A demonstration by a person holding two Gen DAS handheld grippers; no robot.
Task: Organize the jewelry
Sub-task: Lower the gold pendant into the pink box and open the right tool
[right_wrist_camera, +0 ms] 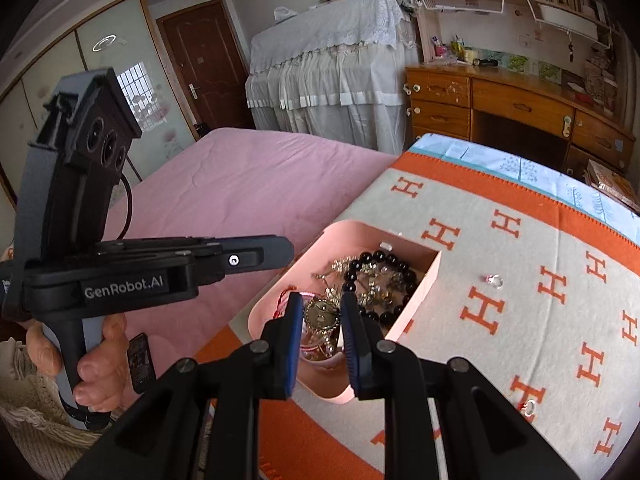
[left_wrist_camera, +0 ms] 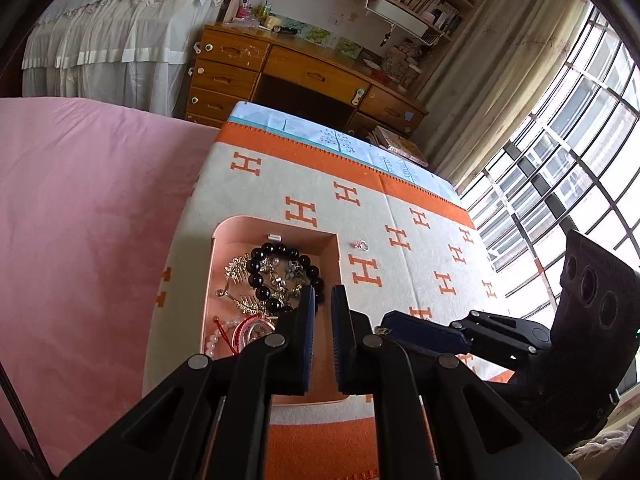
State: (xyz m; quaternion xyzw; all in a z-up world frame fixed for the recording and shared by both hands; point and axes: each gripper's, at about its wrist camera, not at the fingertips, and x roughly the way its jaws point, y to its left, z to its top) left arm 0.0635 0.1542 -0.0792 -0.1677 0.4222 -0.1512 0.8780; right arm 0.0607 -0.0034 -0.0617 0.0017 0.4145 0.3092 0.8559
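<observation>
Jewelry fills a pink tray (left_wrist_camera: 276,398) on an orange-and-cream blanket (left_wrist_camera: 400,208) in the left wrist view, a black bead bracelet (left_wrist_camera: 280,276) on top; the left gripper (left_wrist_camera: 322,300) hangs over it, tongs slightly parted, empty. A small ring (left_wrist_camera: 361,244) lies just beside the tray. From the right wrist, the right gripper (right_wrist_camera: 320,308) hovers above the tray (right_wrist_camera: 340,394), tongs spread around a gold piece (right_wrist_camera: 320,316); whether they touch it cannot be told.

"GenRobot.AI" stands in pale letters on the black body of the left gripper (right_wrist_camera: 256,258) (right wrist view). Orange "H" letters repeat across the blanket (right_wrist_camera: 532,240). Book spines are unreadable.
</observation>
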